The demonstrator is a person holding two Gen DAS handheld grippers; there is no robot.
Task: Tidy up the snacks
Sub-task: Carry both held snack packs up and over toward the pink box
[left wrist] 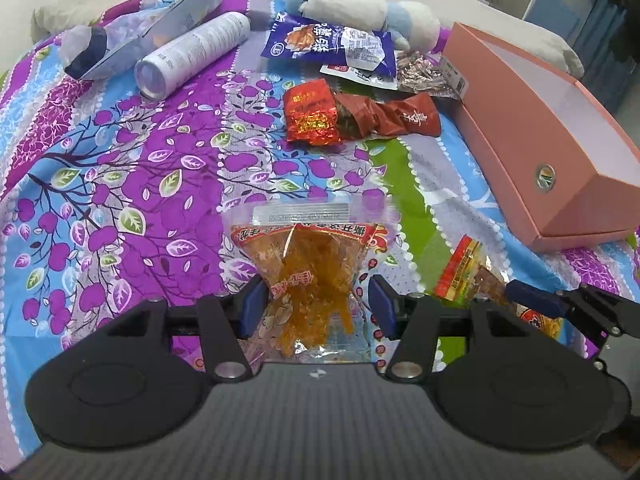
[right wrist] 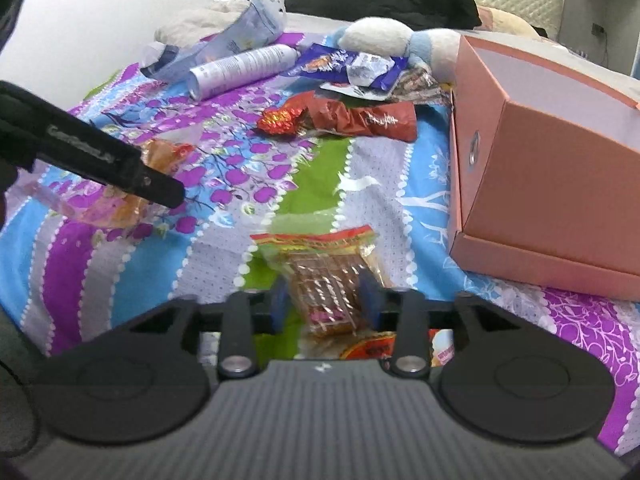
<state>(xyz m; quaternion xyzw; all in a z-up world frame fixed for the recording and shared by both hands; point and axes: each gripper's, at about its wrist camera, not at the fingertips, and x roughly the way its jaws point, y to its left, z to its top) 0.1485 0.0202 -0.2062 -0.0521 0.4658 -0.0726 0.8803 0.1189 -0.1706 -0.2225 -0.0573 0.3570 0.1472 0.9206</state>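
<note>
Between my left fingers (left wrist: 316, 304) sits a clear bag of orange snacks (left wrist: 308, 272), squeezed at its middle, low over the bed (left wrist: 120, 168). My right fingers (right wrist: 326, 304) stand half open around a brown snack packet (right wrist: 328, 276). Nearby stands a pink box (right wrist: 552, 168).

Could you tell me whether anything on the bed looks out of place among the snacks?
Yes: a white spray can lies on its side by a plush toy, neither a snack. The pink box holds nothing visible.
</note>
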